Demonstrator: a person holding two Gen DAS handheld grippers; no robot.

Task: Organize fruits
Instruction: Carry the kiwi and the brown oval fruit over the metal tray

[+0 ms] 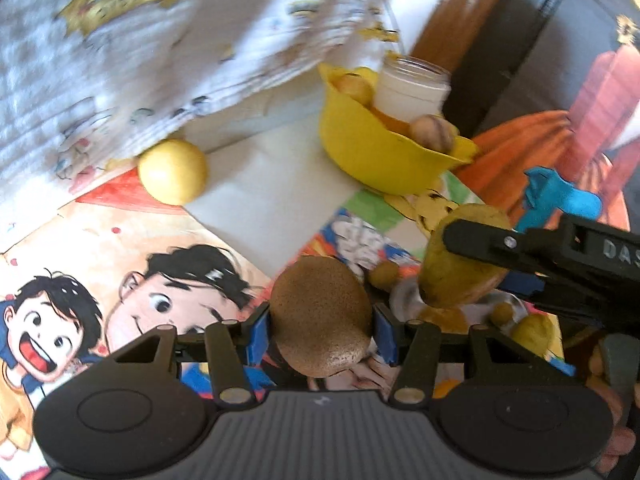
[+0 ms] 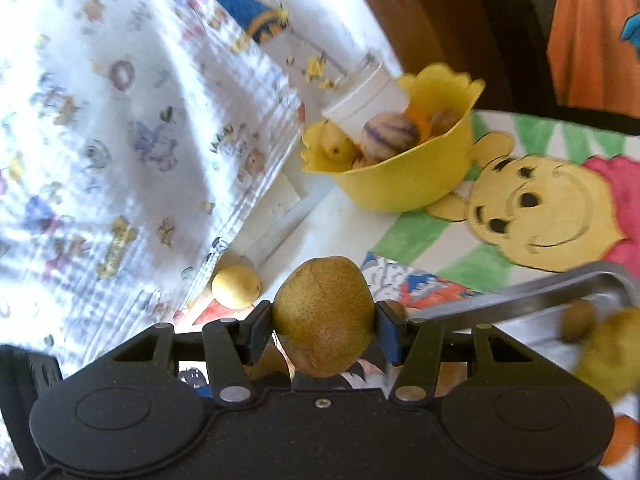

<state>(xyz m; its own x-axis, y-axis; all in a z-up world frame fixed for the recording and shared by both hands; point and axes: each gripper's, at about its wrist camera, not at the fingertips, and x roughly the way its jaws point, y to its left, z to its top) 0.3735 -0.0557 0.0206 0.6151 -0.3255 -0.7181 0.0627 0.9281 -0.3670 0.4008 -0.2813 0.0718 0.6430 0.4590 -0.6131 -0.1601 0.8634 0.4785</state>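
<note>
Left wrist view shows the left claw (image 1: 322, 330) holding a round brown fuzzy fruit (image 1: 320, 314) between its blue pads, up above the cartoon-picture bench (image 1: 248, 204); the right claw (image 2: 324, 326) grips a speckled yellow-green pear (image 2: 324, 314). Ahead sits a yellow plastic bowl (image 2: 400, 184) with fruit inside; a round yellow lemon (image 1: 173, 171) lies beside the printed white cloth (image 1: 120, 80).

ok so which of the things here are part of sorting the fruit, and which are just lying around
Part of the job:
- brown kiwi-like fruit in the left gripper
- pear in the right gripper
- yellow bowl holding fruit
- loose lemon
- metal tray

Lying about:
- white jar
- printed cloth
- cartoon mat
</note>
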